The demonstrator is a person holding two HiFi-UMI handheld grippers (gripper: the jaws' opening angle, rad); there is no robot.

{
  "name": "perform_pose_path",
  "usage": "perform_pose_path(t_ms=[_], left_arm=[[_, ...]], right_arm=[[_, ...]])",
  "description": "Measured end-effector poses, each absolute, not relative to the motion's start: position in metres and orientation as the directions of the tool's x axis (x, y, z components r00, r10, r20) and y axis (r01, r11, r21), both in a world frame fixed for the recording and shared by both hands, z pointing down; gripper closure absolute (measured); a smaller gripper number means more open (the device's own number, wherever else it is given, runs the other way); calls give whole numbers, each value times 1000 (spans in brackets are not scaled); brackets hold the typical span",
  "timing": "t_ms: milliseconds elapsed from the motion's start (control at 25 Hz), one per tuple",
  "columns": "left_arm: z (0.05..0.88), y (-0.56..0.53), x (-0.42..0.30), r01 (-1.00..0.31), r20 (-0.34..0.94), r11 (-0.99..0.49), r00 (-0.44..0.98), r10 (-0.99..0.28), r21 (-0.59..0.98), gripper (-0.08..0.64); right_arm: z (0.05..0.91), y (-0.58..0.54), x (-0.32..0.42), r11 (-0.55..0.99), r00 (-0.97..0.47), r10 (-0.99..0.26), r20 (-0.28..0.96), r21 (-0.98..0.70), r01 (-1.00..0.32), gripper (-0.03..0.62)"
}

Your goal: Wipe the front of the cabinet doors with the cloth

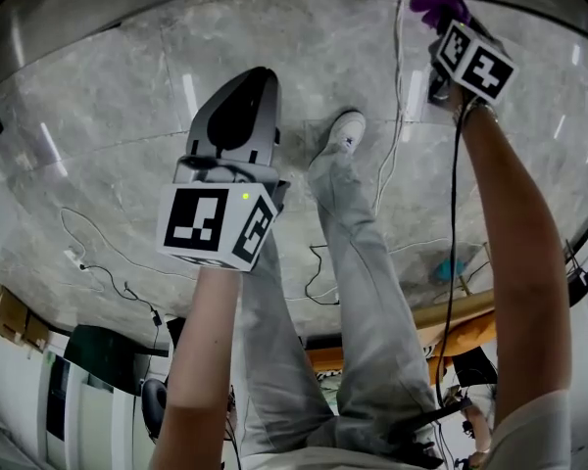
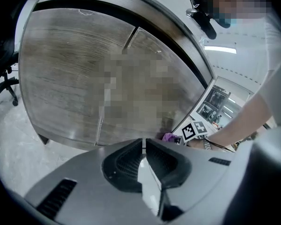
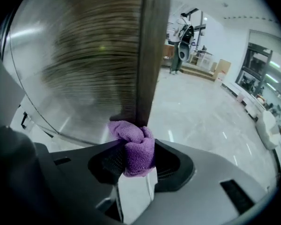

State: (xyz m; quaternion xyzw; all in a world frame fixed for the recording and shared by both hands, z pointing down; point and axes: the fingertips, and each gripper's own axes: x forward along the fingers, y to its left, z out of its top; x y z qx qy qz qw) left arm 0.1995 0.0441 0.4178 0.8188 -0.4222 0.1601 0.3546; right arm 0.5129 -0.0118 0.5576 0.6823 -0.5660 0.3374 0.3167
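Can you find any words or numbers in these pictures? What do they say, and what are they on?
No words or numbers can be read here.
On the marker cubes: only black and white square patterns, no letters.
On the white shoe: a small dark mark on its side, too small to read.

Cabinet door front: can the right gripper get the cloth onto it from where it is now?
Probably yes. The right gripper is shut on the purple cloth, close to the cabinet door beside its dark edge, with nothing between them.
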Motion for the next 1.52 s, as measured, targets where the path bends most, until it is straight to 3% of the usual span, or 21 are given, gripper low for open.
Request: perform_pose_path(t_ms=[280,680,1120,1520], left_arm=[[428,52,168,-798,579,-414,602,-550,437,531],[436,56,103,-804,600,-433,593,-537,407,531],[428,35,54,-848,583,-334,527,-618,412,531],[432,39,9,-908,601,-157,378,-704,388,531]], right_arm=[[556,31,520,-289,218,-533,817,66,-955,436],[585,61,401,-288,121,-505,854,-35,-957,436],[602,5,248,-87,-113,-515,850,-182,-979,436],[632,-65,188,45,-218,-523,824,-228,-973,434]])
